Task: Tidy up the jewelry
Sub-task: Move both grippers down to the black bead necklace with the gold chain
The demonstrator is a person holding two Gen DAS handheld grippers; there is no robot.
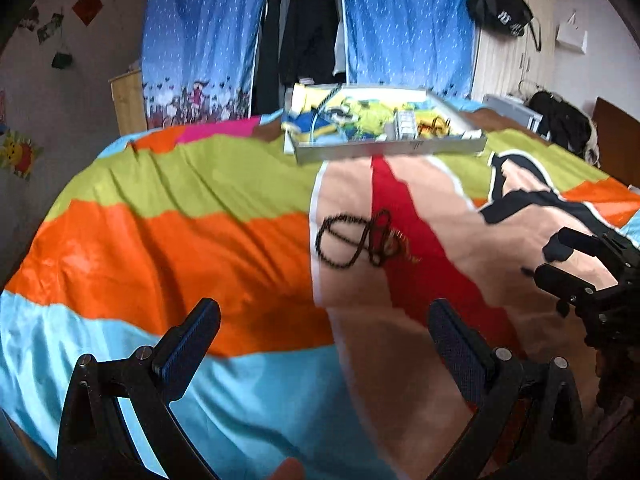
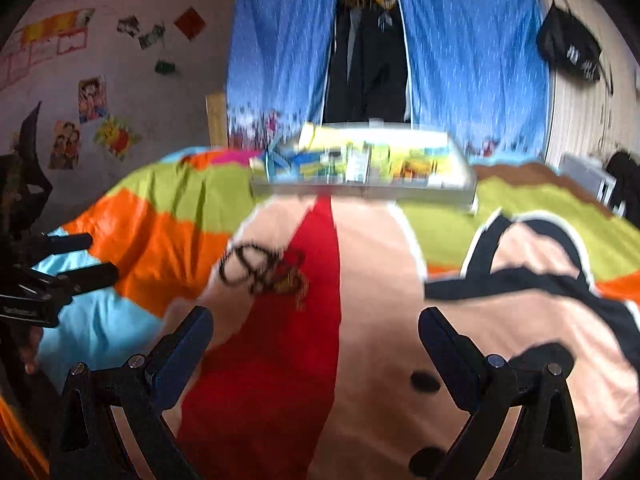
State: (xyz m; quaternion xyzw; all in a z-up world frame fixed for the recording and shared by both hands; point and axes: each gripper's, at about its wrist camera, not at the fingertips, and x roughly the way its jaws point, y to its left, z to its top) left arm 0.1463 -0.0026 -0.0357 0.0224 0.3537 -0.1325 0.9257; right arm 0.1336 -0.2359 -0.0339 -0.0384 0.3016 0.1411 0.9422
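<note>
A black bead necklace point(image 1: 352, 240) lies tangled in loops on the colourful bedspread point(image 1: 160, 240), with a small gold piece point(image 1: 400, 240) at its right end. My left gripper point(image 1: 324, 312) hovers open just short of it, nothing between its fingers. Farther back sits a shallow white tray point(image 1: 392, 146) holding several small items. In the right wrist view the necklace point(image 2: 256, 268) is blurred, ahead and to the left of my open, empty right gripper point(image 2: 316, 316). The tray point(image 2: 360, 190) lies beyond it. Each gripper shows in the other's view: right gripper point(image 1: 550, 254), left gripper point(image 2: 102, 256).
Behind the bed hangs a blue curtain point(image 1: 192, 40) over a wardrobe of dark clothes. A black bag point(image 1: 500, 12) hangs at the upper right, and a brown headboard point(image 1: 616, 140) stands on the right. The bedspread point(image 2: 380, 280) drops off at its left edge towards a wall with pictures.
</note>
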